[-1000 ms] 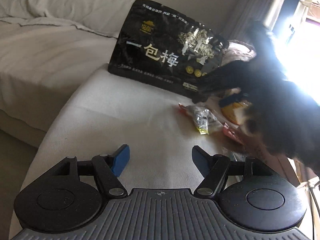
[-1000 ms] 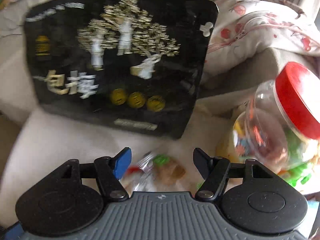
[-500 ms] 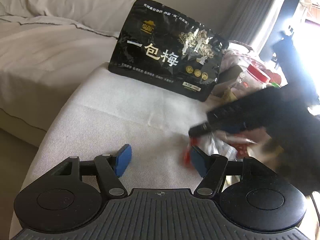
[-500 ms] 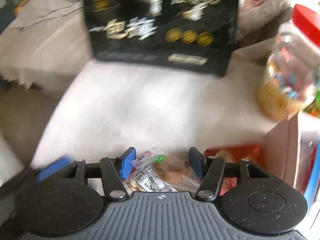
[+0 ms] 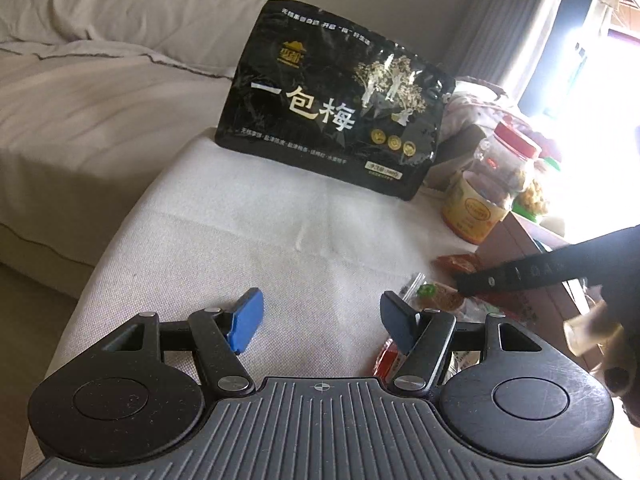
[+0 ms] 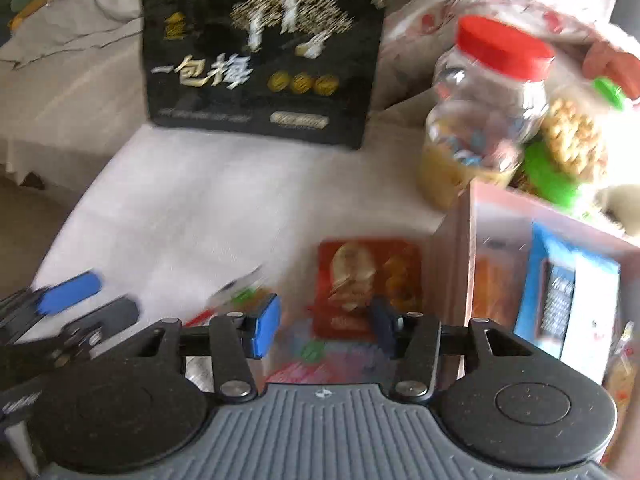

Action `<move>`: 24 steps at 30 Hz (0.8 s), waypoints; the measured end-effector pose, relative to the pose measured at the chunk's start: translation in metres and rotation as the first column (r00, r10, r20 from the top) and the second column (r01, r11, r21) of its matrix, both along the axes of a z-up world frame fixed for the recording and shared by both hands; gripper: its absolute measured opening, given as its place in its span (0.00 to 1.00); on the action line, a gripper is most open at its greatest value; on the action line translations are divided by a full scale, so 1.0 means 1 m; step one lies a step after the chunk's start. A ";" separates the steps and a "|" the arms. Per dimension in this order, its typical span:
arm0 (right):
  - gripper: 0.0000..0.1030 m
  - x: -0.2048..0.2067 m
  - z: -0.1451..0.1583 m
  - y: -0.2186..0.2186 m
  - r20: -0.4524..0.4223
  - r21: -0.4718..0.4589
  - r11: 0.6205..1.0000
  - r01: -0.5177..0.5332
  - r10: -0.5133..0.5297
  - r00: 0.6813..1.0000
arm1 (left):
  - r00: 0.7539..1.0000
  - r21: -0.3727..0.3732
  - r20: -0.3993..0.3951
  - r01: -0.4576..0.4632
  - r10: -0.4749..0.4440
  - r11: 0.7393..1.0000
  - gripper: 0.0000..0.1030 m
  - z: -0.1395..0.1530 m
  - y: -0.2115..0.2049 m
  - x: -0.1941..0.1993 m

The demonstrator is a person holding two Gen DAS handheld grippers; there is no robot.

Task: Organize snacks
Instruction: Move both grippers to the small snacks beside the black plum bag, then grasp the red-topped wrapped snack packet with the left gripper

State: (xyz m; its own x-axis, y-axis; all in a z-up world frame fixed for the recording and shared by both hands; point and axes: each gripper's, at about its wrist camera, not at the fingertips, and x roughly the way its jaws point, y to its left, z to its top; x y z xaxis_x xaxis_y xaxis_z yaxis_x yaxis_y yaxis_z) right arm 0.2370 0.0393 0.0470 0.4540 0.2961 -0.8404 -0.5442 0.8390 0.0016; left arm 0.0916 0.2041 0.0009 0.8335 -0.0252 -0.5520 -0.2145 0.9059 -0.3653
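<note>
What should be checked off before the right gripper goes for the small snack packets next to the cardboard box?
1. Right gripper open: ok, blue pads apart with nothing clearly clamped.
2. Target visible: ok, the red snack packet lies flat on the cushion just ahead of the fingers.
3. Cardboard box open to receive: ok, top open, blue packet already inside.
4. Left gripper out of the way: cannot tell; it is open and empty but close beside the packets.
5. Red-lidded jar clear of the path: ok, behind the box.
6. Image sharpness: not ok, right wrist view is motion-blurred.
</note>
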 end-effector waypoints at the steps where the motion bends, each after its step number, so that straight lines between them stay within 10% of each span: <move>1: 0.48 -0.004 -0.001 0.001 -0.012 0.008 1.000 -0.017 0.017 1.000 | 1.000 -0.001 0.001 0.000 0.000 1.000 0.69 0.000 0.000 0.000; 9: 0.45 -0.050 -0.015 -0.009 -0.019 0.084 0.990 -0.109 0.111 0.994 | 0.998 -0.066 0.000 0.069 -0.069 0.995 0.63 0.008 -0.010 -0.020; 24: 0.45 -0.068 -0.032 -0.014 0.084 0.228 0.966 -0.122 0.105 0.991 | 0.997 0.100 -0.069 0.050 -0.043 0.994 0.63 0.032 -0.038 -0.040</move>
